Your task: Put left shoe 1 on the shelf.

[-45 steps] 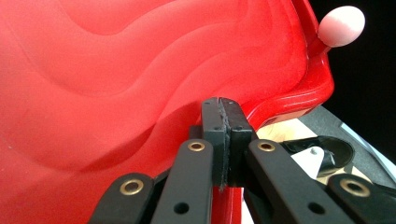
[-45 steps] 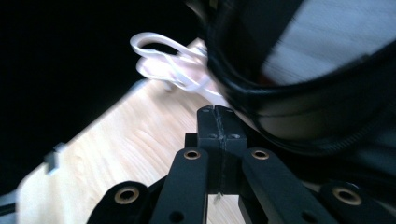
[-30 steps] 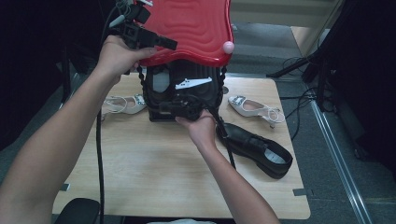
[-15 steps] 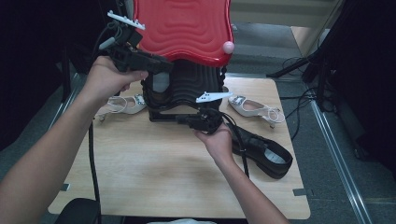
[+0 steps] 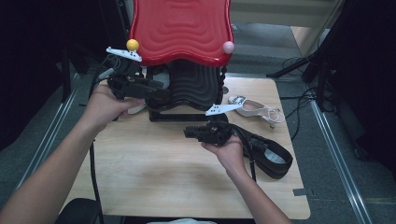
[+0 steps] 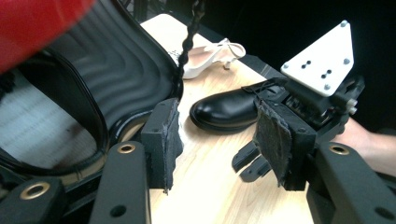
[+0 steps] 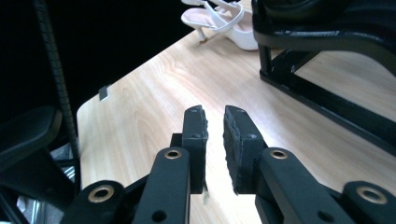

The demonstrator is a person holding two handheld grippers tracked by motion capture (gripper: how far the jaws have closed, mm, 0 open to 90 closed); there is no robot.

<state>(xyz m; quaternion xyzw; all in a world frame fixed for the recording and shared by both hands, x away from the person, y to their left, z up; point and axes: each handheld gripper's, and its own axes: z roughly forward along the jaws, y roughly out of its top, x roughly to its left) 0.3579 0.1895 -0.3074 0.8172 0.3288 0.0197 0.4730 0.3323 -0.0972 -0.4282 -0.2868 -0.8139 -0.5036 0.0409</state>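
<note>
While the left gripper (image 5: 161,93) hovers just beside the black frame under the red chair seat (image 5: 182,30), its 2 jaws have just been opening, nothing between them. Right gripper (image 5: 189,133) hangs over the table (image 5: 154,177), jaws slightly parted, empty, having just opened.

You are working at a light wooden table (image 5: 154,177) standing on grey carpeted floor (image 5: 345,186), with a metal rail (image 5: 334,154) running along the floor on your right and another rail (image 5: 49,135) on your left. Beyond the table the room falls into darkness on both sides, where black stand legs (image 5: 299,70) and loose cables (image 5: 303,100) lie on the floor to your right. At the near edge a black chair seat (image 5: 79,212) pokes in, and a strip of grey tape (image 5: 300,192) sits on the table's right corner.
</note>
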